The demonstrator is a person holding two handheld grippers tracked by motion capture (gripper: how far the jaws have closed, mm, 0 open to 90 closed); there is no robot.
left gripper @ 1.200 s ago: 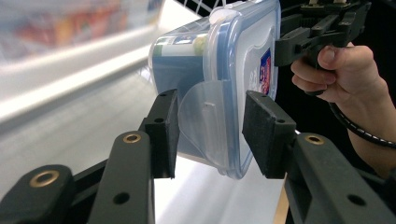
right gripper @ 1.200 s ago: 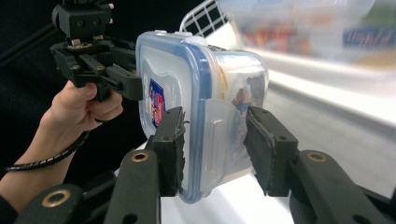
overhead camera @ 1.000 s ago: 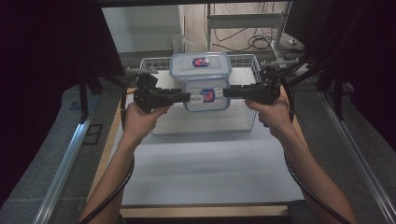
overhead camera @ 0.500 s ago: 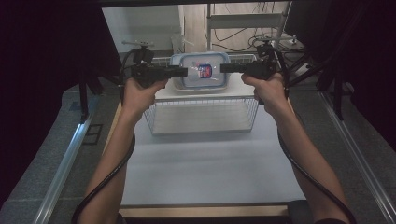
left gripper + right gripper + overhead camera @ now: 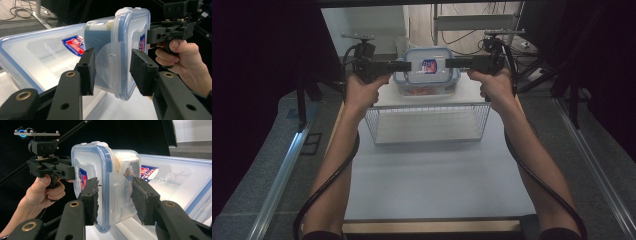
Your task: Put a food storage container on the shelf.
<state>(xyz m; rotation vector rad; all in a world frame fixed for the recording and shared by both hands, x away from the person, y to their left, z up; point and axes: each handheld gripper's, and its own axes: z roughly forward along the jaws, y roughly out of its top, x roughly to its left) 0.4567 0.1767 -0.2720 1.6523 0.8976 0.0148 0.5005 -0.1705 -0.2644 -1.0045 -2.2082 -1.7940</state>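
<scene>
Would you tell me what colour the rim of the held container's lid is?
Blue, around a clear lid; the right gripper view shows it best.

Clear rectangular plastic container (image 5: 427,75) has a blue-rimmed lid with a red-and-blue sticker (image 5: 429,65); silver wire basket (image 5: 428,125); black gripper pads (image 5: 87,70)

right gripper (image 5: 113,195): jaws clamped on one end of a clear lidded food box (image 5: 107,180), over its side clip | left gripper (image 5: 53,170): in a hand (image 5: 45,192), at the box's far end | second lidded box (image 5: 175,182): behind, lying flat
</scene>
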